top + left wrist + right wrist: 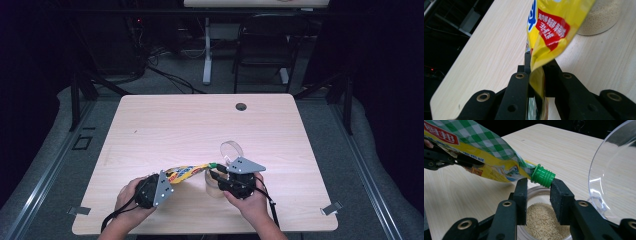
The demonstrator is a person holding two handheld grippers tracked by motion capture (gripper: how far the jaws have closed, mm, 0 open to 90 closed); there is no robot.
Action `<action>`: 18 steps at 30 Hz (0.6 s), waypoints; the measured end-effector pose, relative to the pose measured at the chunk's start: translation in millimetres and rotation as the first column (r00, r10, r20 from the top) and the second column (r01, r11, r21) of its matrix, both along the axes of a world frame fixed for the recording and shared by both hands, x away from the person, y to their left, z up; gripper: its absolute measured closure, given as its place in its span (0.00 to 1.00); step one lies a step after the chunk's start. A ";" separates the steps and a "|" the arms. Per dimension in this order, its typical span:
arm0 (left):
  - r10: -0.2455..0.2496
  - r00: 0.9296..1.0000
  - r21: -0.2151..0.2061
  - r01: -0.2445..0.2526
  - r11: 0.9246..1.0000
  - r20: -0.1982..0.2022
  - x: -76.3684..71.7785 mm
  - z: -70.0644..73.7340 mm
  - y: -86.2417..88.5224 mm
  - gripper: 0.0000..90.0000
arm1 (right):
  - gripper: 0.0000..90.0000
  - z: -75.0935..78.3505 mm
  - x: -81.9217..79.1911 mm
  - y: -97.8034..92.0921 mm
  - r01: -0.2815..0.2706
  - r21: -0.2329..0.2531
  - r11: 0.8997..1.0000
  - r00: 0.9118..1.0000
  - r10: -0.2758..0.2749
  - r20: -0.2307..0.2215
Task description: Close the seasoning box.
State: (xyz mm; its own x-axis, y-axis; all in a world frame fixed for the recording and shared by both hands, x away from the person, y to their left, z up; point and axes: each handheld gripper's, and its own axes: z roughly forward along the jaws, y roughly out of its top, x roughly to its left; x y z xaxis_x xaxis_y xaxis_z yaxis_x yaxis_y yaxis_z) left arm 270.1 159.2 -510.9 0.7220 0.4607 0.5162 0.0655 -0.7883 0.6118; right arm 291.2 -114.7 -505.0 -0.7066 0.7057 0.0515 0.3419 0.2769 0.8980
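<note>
Pinching the pouch, left gripper; right gripper jaws narrowly flank its cap.

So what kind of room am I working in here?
Probably a lab or recording workspace rather than a kitchen: a bare wooden table with a cable hole, dark curtains around it, loose cables and a folding chair behind.

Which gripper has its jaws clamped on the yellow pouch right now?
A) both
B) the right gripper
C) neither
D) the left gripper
D: in the left gripper view the left gripper pinches the pouch at its bottom end, while the right gripper stands open below the green cap.
</note>
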 end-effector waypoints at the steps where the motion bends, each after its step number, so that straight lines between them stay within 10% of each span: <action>1: 0.001 1.000 -0.012 -0.002 1.000 -0.017 0.1 -2.7 0.2 0.93 | 0.75 1.4 0.0 1.0 -0.002 0.001 1.000 1.000 0.002 0.004; 18: 0.019 0.993 -0.120 -0.033 0.992 -0.114 5.5 -13.2 11.6 0.95 | 0.75 5.0 3.2 9.0 -0.031 0.015 0.999 0.999 0.031 0.017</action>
